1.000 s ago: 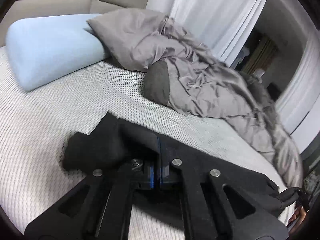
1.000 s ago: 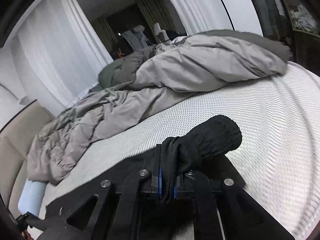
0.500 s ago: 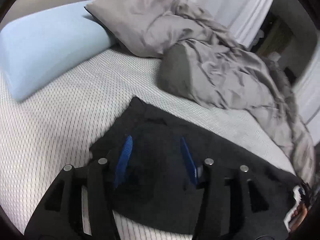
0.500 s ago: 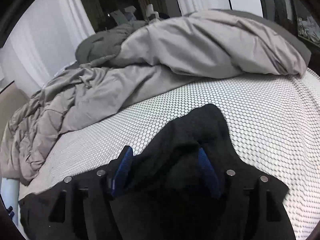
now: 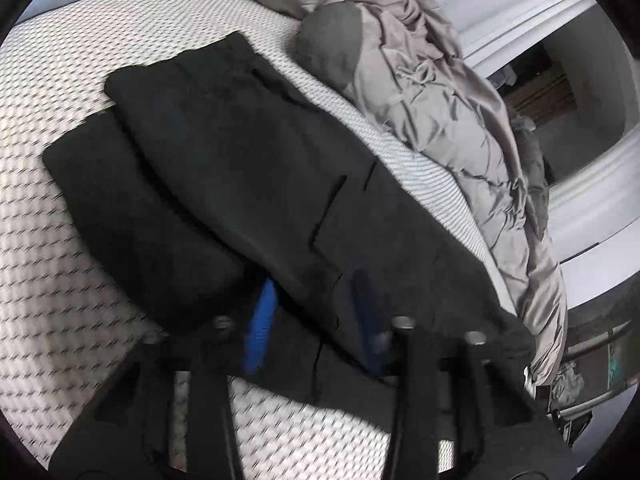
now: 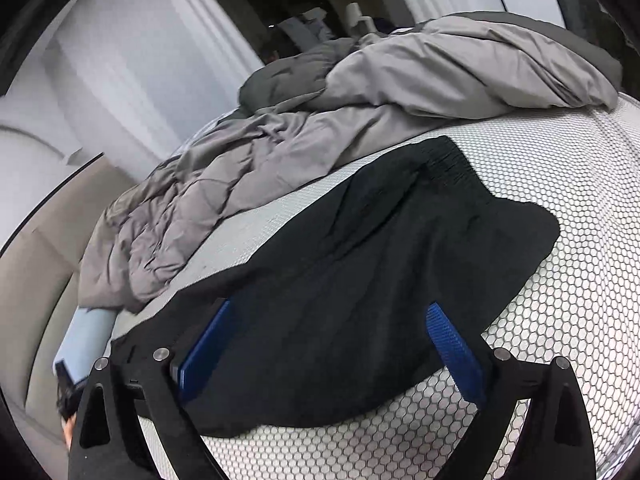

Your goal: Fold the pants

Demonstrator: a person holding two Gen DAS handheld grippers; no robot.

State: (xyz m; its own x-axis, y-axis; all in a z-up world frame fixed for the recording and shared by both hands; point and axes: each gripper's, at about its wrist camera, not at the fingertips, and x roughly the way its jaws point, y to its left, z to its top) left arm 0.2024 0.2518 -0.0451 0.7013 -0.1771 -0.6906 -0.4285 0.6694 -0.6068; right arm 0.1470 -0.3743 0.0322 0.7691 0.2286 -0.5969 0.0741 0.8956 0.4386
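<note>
Now the black pants [image 5: 248,168] are lying flat on the white bed [image 5: 48,248], folded over so that one layer is resting on another, with the lower layer sticking out at the left edge. In the left wrist view the left gripper [image 5: 316,332] is hanging low over the near edge of the cloth; its jaws have just been closing, yet the blue pads [image 5: 262,320] are still standing apart with a gap between them, and they are not pinching the fabric, which is lying under and between them. A rumpled grey blanket [image 5: 440,112] is stretching along the far right side of the bed, near the pants but not covering them.

In the right wrist view the right gripper [image 6: 332,344] is spread wide, its jaws having just been opening, and the pants [image 6: 360,272] are lying loose between the two blue pads [image 6: 452,344], released rather than held. The ribbed band [image 6: 452,160] of the pants is pointing toward the far side. The same grey blanket [image 6: 360,92] is piling up beyond them, and a pale blue pillow [image 6: 86,336] is peeking out at the near left.
</note>
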